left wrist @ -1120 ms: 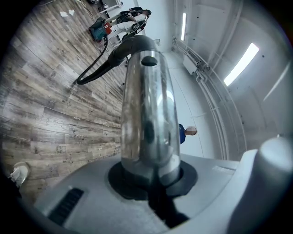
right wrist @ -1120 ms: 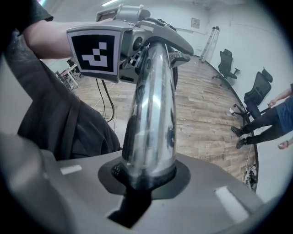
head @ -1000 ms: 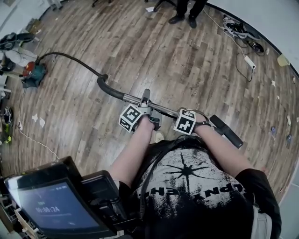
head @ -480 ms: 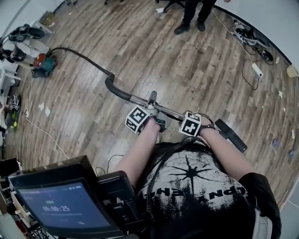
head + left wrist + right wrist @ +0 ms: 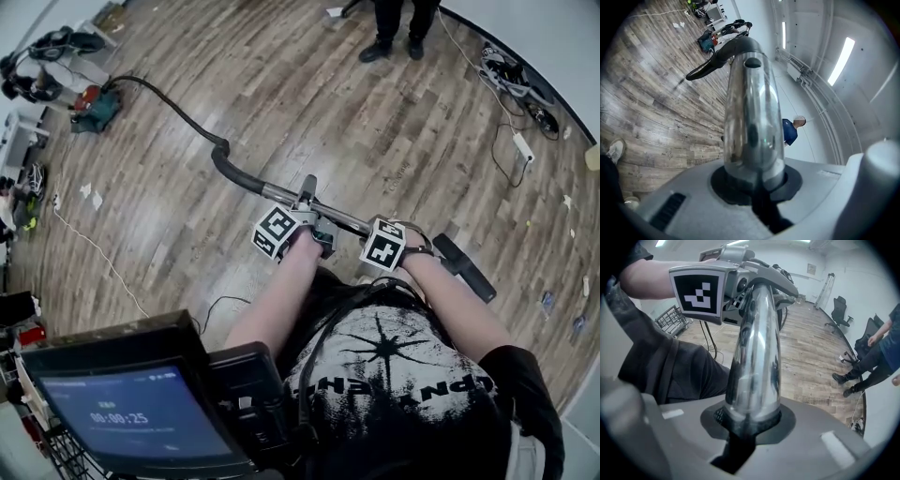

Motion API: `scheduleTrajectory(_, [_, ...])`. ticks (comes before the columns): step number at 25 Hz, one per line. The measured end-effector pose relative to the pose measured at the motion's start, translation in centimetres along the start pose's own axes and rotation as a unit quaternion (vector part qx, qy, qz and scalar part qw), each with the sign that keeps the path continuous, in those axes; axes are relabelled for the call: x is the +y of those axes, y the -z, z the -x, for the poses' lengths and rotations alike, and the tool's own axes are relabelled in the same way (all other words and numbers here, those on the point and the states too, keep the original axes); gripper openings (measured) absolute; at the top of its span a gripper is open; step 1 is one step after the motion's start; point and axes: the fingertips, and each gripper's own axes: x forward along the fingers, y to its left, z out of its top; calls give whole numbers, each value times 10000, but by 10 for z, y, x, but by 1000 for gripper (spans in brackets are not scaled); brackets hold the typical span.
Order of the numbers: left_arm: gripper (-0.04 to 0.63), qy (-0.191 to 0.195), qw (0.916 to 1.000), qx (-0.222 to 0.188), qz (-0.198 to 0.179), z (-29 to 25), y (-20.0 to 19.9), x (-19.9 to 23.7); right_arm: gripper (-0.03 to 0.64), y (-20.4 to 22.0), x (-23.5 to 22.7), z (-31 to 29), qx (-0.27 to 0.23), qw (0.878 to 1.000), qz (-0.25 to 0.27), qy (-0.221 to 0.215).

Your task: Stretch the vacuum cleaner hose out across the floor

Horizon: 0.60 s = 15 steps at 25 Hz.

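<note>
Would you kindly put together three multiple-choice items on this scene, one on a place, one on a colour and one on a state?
1. In the head view, where does the vacuum cleaner stand?
A. upper left
B. lower right
C. bottom centre

2. What colour is the hose?
A. white
B. black
C. yellow

3. What is the left gripper doing?
A. hanging open and empty
B. shut on the metal tube
C. shut on a cable

Key: 1 A, its teal body sits at the hose's far end. 2 B, it shows dark against the wooden floor. 3 B, the jaws close around the tube in the left gripper view.
</note>
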Motion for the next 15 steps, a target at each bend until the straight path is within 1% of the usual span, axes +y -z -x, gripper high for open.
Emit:
scheduleTrajectory(5, [40,-32,9999,100,-65,-11,-5,0,77,-6,-9,-3,-46,9998,-111,138])
scheduleTrajectory(15, [40,-48,9980,636,-16,-44,-29,16,75,-34,-27,-22,35,9979,-621,166])
